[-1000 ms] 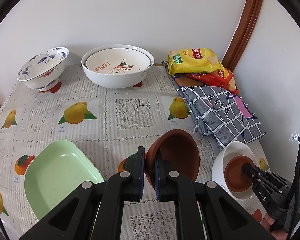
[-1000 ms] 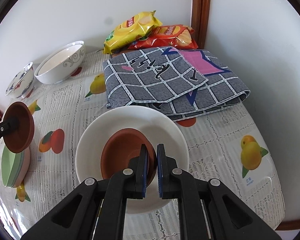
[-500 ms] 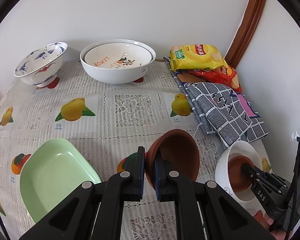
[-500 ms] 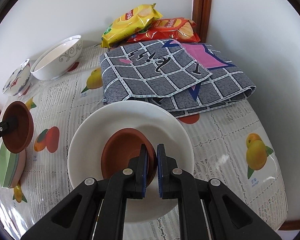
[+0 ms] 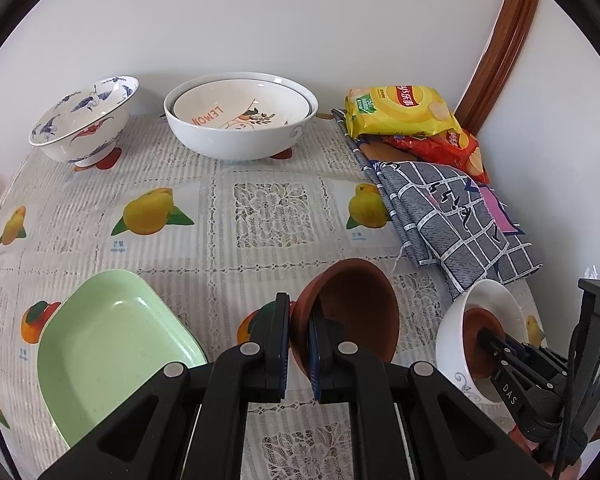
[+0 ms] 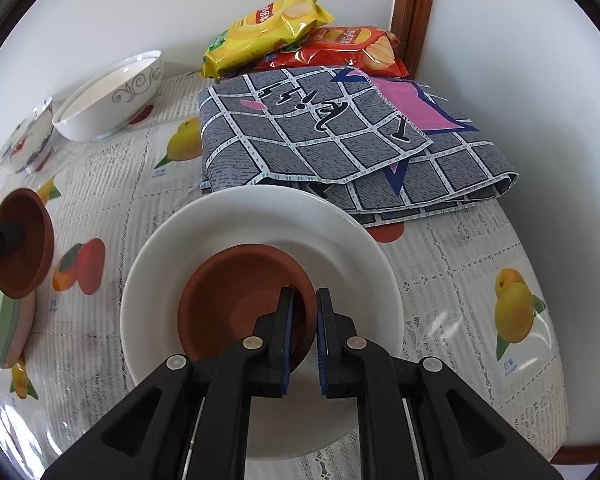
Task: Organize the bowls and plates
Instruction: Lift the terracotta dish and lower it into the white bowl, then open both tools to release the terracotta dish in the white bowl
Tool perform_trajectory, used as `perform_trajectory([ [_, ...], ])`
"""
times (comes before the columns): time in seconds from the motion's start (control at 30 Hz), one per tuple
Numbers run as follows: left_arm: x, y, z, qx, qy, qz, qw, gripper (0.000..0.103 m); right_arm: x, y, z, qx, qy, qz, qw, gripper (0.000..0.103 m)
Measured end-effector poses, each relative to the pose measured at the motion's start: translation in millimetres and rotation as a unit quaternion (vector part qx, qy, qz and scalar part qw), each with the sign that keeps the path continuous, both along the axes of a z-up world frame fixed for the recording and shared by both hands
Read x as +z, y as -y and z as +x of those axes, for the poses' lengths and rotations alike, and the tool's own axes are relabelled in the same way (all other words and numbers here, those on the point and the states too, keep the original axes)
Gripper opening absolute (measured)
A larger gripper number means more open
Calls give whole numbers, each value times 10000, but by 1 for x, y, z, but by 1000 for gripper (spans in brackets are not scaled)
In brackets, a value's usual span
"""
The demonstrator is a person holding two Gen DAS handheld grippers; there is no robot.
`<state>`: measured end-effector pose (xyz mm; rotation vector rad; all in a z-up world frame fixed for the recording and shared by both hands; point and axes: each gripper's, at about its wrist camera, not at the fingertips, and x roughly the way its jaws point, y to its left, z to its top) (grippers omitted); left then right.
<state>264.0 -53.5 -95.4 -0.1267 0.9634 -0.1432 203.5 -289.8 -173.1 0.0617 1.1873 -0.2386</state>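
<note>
Left wrist view shows my left gripper [image 5: 299,336] pinching the rim of a tilted brown bowl [image 5: 352,312], with a green dish [image 5: 108,352] just to its left. My right gripper [image 6: 303,330] pinches the rim of another brown bowl [image 6: 236,300] sitting inside a white bowl [image 6: 260,216]. Far ahead of it lies a folded cloth [image 6: 340,140].

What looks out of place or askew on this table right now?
Two chip bags, a yellow one and a red one, and a folded checked cloth lie among the dishes. The white bowl sits against the cloth's edge. Nothing looks spilled or broken.
</note>
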Motion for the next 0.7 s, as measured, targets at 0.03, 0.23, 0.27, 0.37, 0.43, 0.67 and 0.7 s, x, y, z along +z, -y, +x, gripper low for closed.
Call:
perform_trajectory([
  [0.03, 0, 0, -1, -7, 2, -2, 10000, 8, -1, -2, 0, 21, -19, -88, 10000, 11],
  [0.23, 1, 0, -1, -7, 2, -6, 10000, 8, -3, -8, 1, 68, -84, -368, 9993, 14],
  [0.27, 2, 1, -1, -16, 9, -9, 10000, 8, -3, -9, 1, 80, -86, -393, 9992, 15],
  [0.37, 4, 2, -3, -37, 23, 3, 10000, 8, -4, -10, 1, 111, -115, -477, 9987, 15],
  [0.43, 7, 4, -6, -60, 42, 0, 10000, 9, -5, -11, 1, 140, -120, -537, 9984, 16],
  [0.67, 15, 7, -13, -125, 115, 28, 9999, 9, 0, -11, -1, 137, -73, -373, 9992, 19],
  [0.7, 16, 7, -14, -127, 128, 31, 9998, 9, 2, -11, -2, 129, -47, -348, 9993, 22],
])
